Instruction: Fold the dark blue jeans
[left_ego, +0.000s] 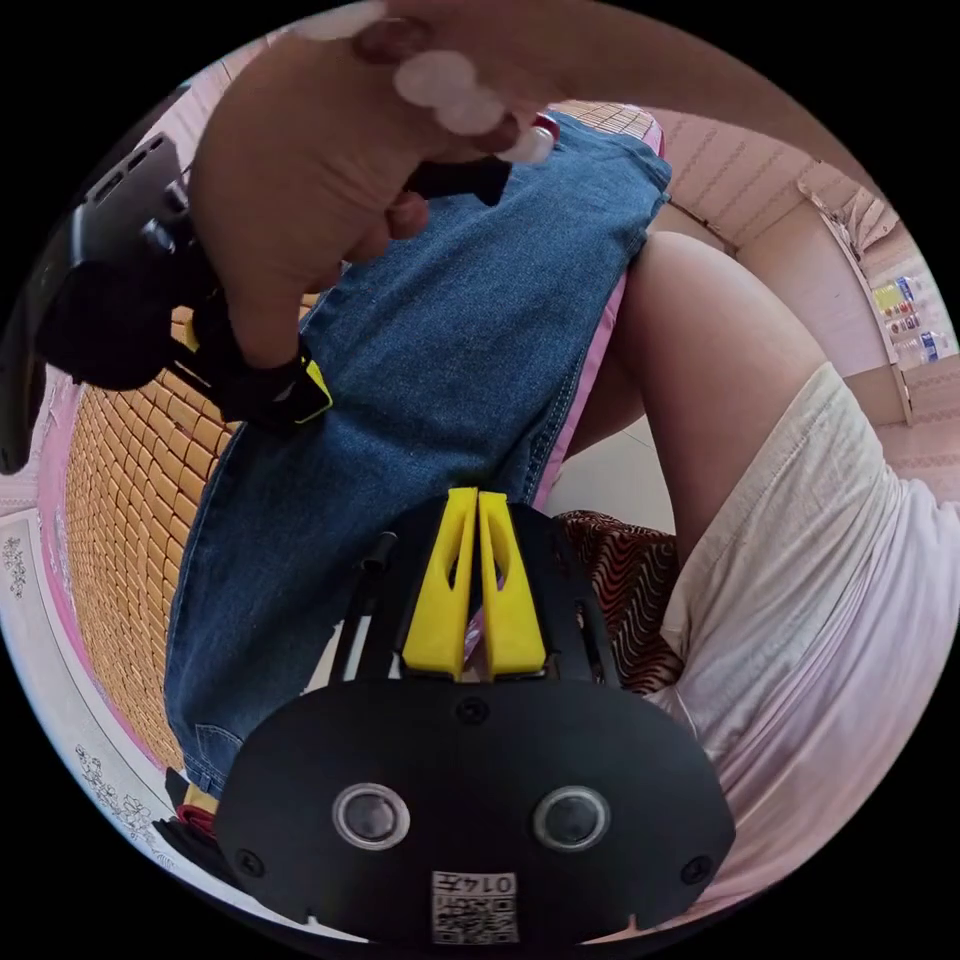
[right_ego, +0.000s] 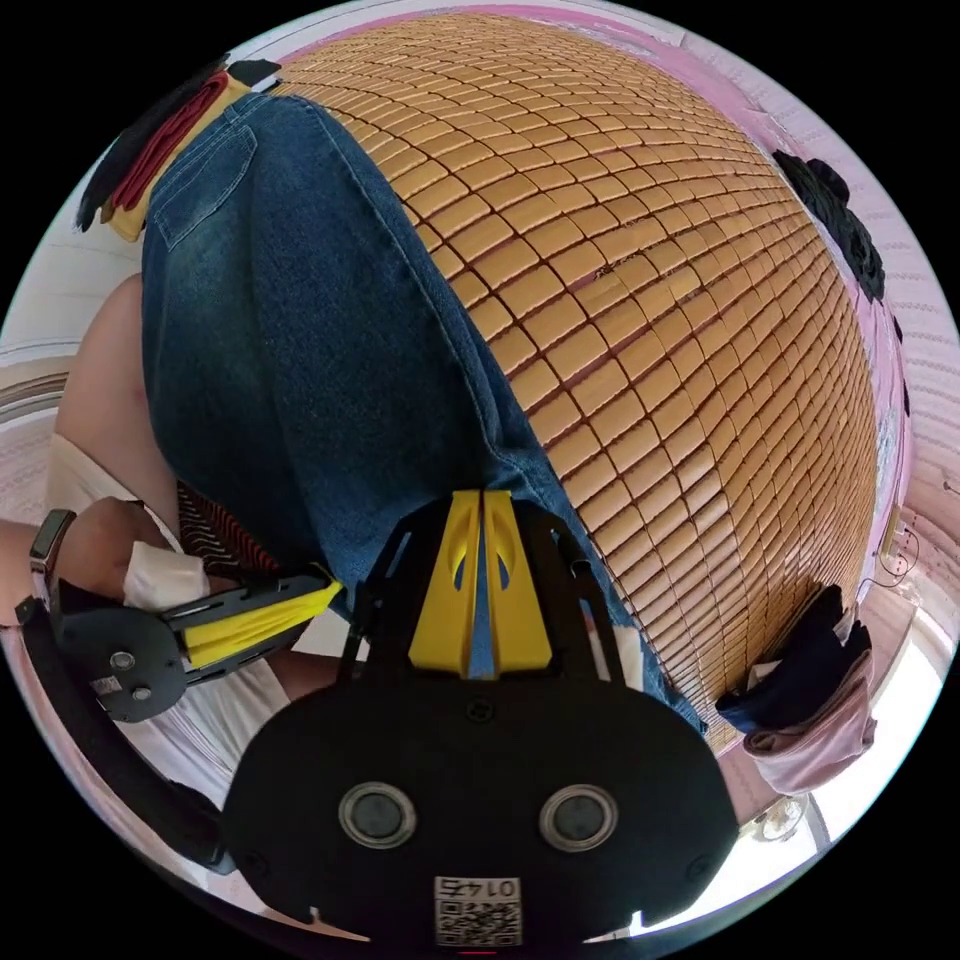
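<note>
1. Now the dark blue jeans (right_ego: 300, 380) lie spread on a woven bamboo mat (right_ego: 680, 330) that covers a bed; a back pocket shows near their far end in the right gripper view.
2. The right gripper (right_ego: 482, 505) has its yellow jaws pressed together on the near edge of the denim, and a strip of blue cloth is visible between them.
3. The left gripper (left_ego: 477, 500) has its jaws closed too, at the side edge of the jeans (left_ego: 430, 350); a thin pink edge is between the jaws, so I cannot tell if denim is really held.
4. A hand (left_ego: 300, 200) holds the right gripper (left_ego: 300, 395) above the jeans.
5. Beside the bed a person in a light garment (left_ego: 810, 600) is leaning.
6. Dark clothes (right_ego: 810, 680) hang at the mat's corner.
</note>
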